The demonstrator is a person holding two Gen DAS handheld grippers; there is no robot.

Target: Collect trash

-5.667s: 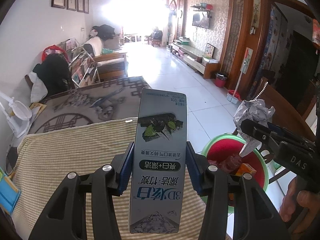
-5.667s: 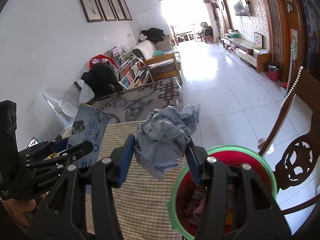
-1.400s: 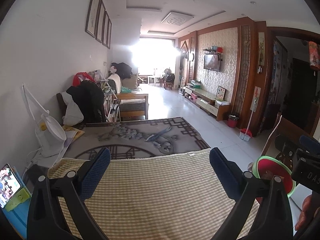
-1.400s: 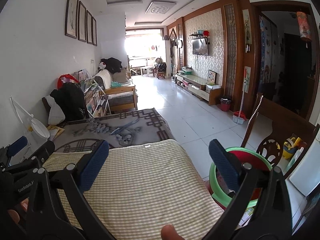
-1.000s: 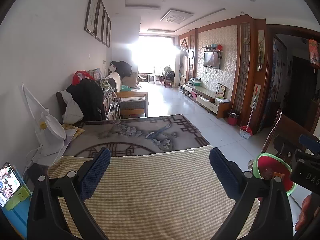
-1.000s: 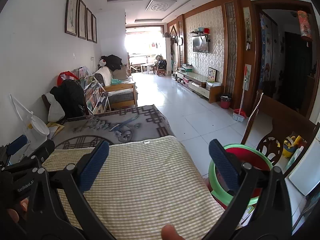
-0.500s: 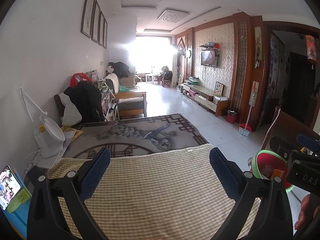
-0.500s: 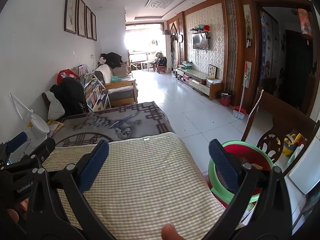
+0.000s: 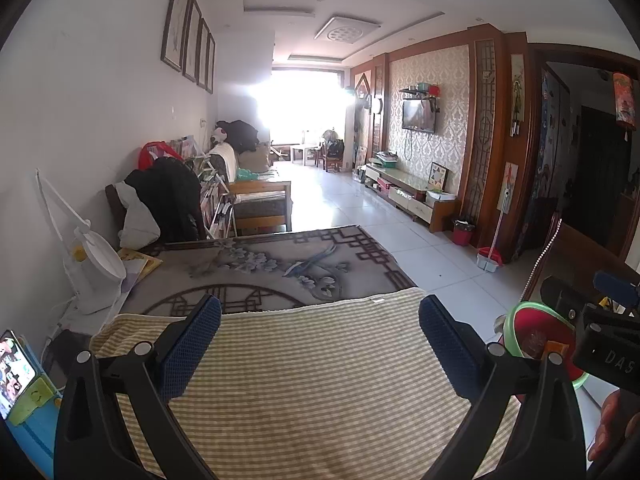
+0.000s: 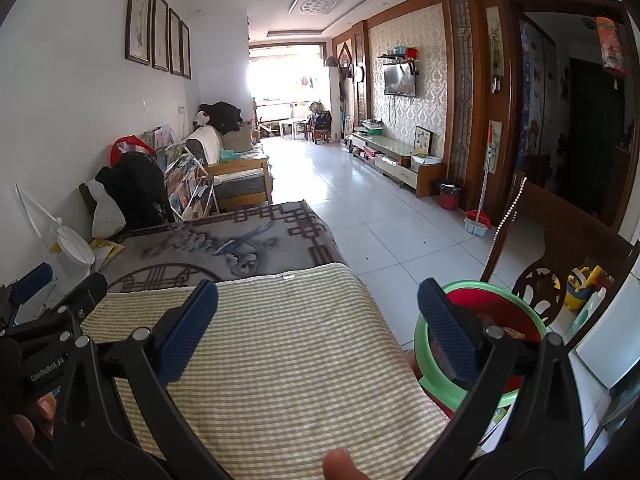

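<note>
My left gripper [image 9: 320, 320] stands wide open over the green-and-cream checked cloth [image 9: 312, 376], with nothing between its blue pads [image 9: 192, 344]. My right gripper [image 10: 318, 308] is open too, above the same cloth [image 10: 280, 360]. The red bin with a green rim [image 10: 496, 316] sits on the floor just off the cloth's right edge, partly behind my right finger; some trash shows inside it. In the left wrist view the bin [image 9: 532, 332] is at the right, beside the other gripper's black body [image 9: 600, 328]. No trash lies on the cloth.
A grey patterned blanket [image 9: 264, 268] lies beyond the cloth. A white lamp [image 9: 88, 264] and a phone [image 9: 16, 372] stand at the left. A wooden chair [image 10: 552, 252] is behind the bin. The white tiled floor [image 10: 360, 208] runs away ahead.
5.7 s ago the left gripper held a toothpaste box and the right held crumpled paper over the bin; both are now open with nothing in them. In the last second both views barely shifted.
</note>
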